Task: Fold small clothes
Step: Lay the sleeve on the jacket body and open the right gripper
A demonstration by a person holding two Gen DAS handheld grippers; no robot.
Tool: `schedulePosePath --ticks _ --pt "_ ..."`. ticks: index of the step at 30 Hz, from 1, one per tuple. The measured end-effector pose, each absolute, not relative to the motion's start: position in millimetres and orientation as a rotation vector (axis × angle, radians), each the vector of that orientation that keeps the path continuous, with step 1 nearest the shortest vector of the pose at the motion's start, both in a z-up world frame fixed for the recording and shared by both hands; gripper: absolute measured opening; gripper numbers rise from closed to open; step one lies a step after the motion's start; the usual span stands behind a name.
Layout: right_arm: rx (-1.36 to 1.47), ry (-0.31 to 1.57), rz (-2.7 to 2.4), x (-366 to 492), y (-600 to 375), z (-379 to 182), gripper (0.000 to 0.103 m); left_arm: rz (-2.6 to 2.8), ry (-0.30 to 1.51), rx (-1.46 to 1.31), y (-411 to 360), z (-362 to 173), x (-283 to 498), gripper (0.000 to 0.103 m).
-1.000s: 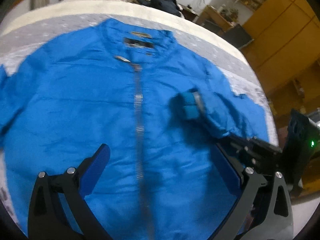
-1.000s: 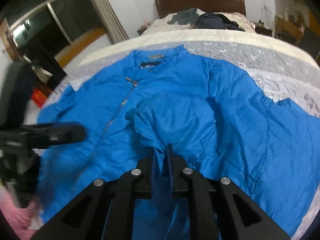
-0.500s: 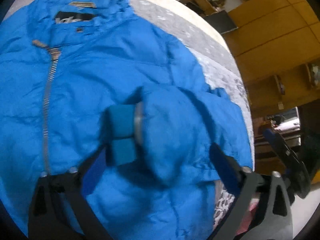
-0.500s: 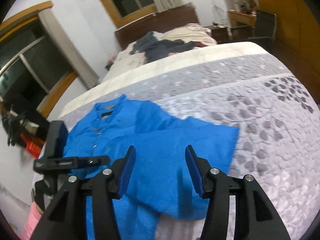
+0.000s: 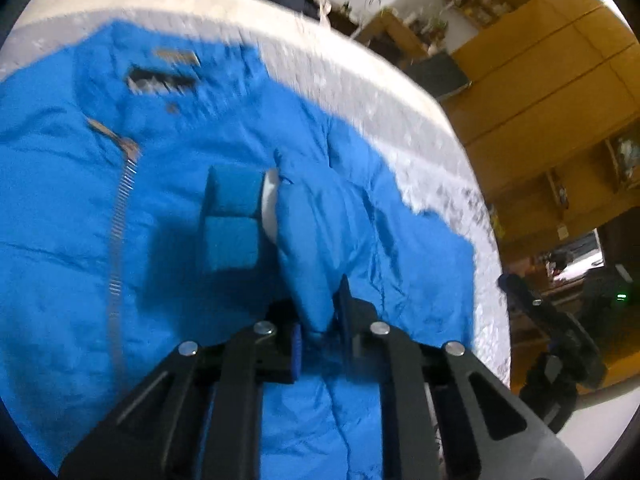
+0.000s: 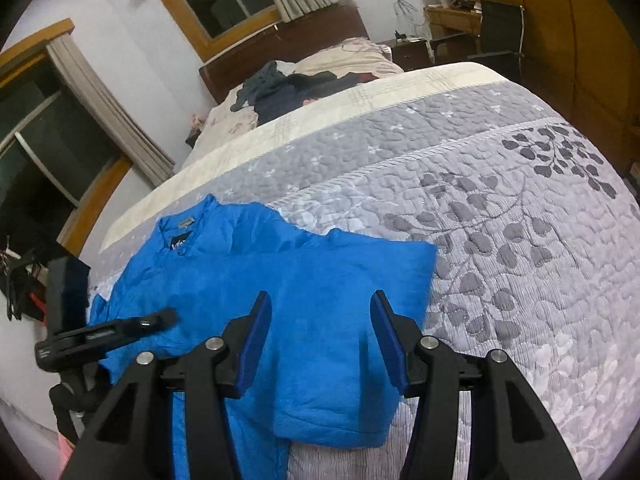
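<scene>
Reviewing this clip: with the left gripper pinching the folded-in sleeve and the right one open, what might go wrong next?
1. The left gripper pinches only a narrow ridge of the sleeve; the slick fabric may slip out mid-fold.
2. The right gripper is open, so nothing pins the blue jacket; pulling could drag it across the quilt.
3. The cuff could flop open.

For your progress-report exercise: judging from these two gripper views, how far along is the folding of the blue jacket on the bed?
Early stage. Done: the blue jacket lies spread on the grey quilt, zipped, with one sleeve laid across its front. In hand: the left gripper is shut on that sleeve, while the right gripper hangs open above the jacket. Left: the other sleeve, out of view, and folding the body.
</scene>
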State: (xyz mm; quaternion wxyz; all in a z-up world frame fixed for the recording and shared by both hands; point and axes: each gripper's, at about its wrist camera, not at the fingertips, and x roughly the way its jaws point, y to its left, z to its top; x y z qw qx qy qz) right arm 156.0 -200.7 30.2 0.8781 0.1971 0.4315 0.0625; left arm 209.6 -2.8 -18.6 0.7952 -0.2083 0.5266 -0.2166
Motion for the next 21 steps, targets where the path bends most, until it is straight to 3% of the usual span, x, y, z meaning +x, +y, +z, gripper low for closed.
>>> schedulePosePath --ticks 11,21 --pt "0.508 0.940 0.272 168 -192 13 0.058 -0.317 0.943 -0.493 106 21 192 0.012" --pt "0.454 1.049 0.338 185 -141 -21 0.058 -0.187 0.938 -0.525 184 11 188 0.012"
